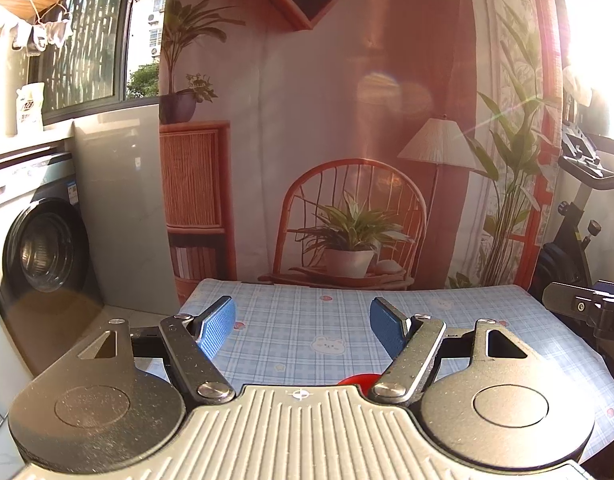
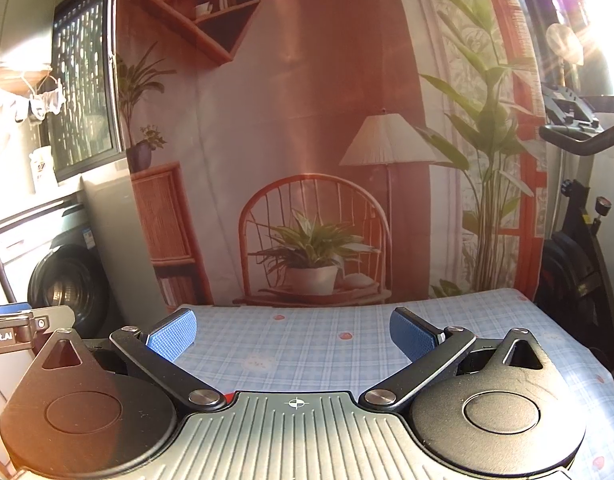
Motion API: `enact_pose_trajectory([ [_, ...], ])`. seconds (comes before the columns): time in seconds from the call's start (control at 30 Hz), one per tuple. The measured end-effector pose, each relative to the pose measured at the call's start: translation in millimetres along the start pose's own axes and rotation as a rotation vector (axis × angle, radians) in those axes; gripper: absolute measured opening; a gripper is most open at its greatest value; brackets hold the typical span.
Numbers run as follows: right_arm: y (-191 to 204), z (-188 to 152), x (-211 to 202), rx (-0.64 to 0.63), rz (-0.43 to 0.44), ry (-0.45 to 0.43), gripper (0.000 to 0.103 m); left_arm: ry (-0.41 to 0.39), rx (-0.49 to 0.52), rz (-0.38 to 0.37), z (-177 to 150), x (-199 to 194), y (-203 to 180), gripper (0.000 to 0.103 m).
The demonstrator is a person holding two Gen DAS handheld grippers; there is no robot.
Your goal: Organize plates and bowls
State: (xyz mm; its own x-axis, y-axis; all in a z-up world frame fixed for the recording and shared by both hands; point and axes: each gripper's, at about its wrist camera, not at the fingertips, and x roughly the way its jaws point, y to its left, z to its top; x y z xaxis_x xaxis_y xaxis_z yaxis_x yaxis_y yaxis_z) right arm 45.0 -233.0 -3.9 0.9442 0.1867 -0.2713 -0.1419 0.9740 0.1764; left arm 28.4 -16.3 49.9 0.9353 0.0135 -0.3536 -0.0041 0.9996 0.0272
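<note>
My left gripper is open and empty, held above a table with a blue checked cloth. A sliver of a red dish shows just past the gripper body, mostly hidden; I cannot tell if it is a plate or a bowl. My right gripper is open and empty above the same cloth. A small red sliver shows under its body. The other gripper's body shows at the right edge of the left wrist view and at the left edge of the right wrist view.
A printed backdrop hangs behind the table's far edge. A washing machine and a grey panel stand to the left. An exercise bike stands to the right.
</note>
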Motion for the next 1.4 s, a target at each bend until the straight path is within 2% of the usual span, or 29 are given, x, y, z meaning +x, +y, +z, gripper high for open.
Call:
enact_pose_trajectory([
  [1.4,6.4,-0.9,-2.3,-0.008,-0.044,0.014,0.103,-0.015,-0.011,0.004,2.7,-2.4,4.6,0.076],
])
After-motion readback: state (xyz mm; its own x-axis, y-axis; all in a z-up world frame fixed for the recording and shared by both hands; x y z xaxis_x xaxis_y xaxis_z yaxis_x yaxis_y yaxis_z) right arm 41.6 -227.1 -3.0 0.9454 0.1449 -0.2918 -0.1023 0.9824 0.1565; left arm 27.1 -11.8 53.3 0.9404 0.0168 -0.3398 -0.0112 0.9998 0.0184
